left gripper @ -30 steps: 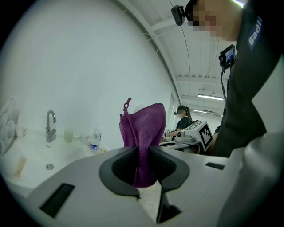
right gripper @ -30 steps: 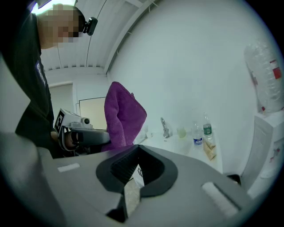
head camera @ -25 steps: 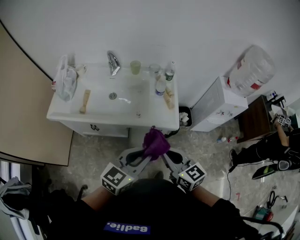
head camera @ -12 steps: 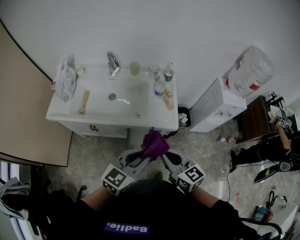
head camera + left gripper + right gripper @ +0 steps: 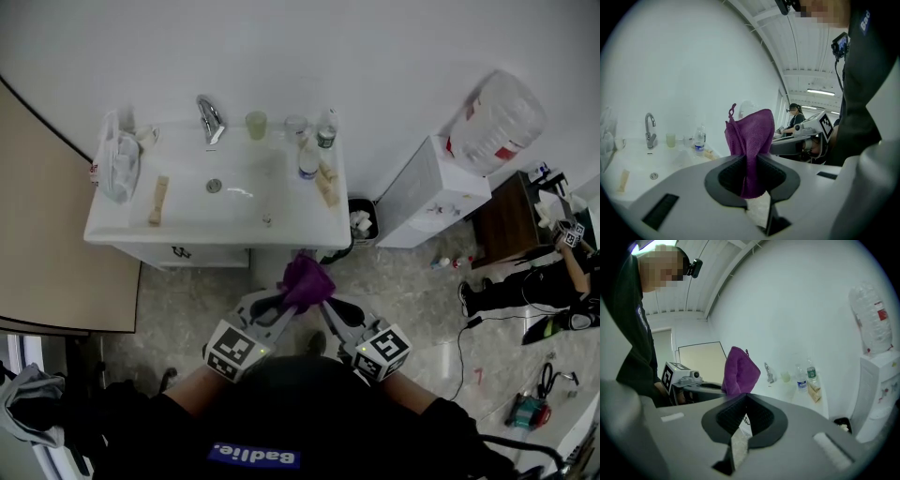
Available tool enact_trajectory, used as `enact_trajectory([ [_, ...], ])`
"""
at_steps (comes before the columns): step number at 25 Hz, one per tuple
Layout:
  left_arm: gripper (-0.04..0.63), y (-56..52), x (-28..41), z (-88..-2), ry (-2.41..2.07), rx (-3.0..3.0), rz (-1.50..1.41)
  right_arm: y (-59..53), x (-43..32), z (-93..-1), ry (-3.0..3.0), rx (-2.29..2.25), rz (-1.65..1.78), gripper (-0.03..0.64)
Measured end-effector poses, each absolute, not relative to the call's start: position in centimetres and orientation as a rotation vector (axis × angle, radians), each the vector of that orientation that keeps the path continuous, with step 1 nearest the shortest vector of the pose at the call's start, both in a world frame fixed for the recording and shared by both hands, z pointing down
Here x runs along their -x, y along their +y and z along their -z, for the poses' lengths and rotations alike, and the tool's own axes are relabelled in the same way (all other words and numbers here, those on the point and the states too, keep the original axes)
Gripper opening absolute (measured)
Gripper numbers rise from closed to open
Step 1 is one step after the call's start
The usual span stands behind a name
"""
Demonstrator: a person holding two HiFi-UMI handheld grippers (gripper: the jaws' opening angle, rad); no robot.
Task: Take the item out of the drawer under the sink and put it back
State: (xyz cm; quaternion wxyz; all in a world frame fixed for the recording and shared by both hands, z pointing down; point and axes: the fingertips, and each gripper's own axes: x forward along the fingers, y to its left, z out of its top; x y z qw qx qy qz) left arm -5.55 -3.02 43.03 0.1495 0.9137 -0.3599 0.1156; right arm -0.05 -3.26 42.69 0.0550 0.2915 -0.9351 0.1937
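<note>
- A washroom corner set up inside a large work hall: a white sink vanity with a faucet, cup and bottles.
- A water dispenser stands beside it; cables and tools lie on the floor.
- The left gripper view shows a high ceiling with strip lights and a seated person.

Both my grippers sit out front of the torso, low in the head view, converging in a V w/ the tips nearly meeting. L gripper comes in from lower left and angles up-right in frame, L marker cube at its rear by the wrist. Its jaws are part-closed, pads clamped on a purple cloth that stands up out of the grip. R gripper mirrors it from lower right, R marker cube at the rear. Its jaw tips are together w/ nothing btwn them, just beside the L tip. Both run roughly level. Forearms in dark sleeves, elbows close to the body.
</note>
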Motion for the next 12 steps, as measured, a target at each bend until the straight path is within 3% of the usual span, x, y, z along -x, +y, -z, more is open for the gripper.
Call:
enact_trajectory([
  [12,0.071,-5.6,3.7,-50.4,-0.967,-2.586,-0.586,-3.8,-4.0,-44.1,-2.792,-1.021,-0.639,0.002],
])
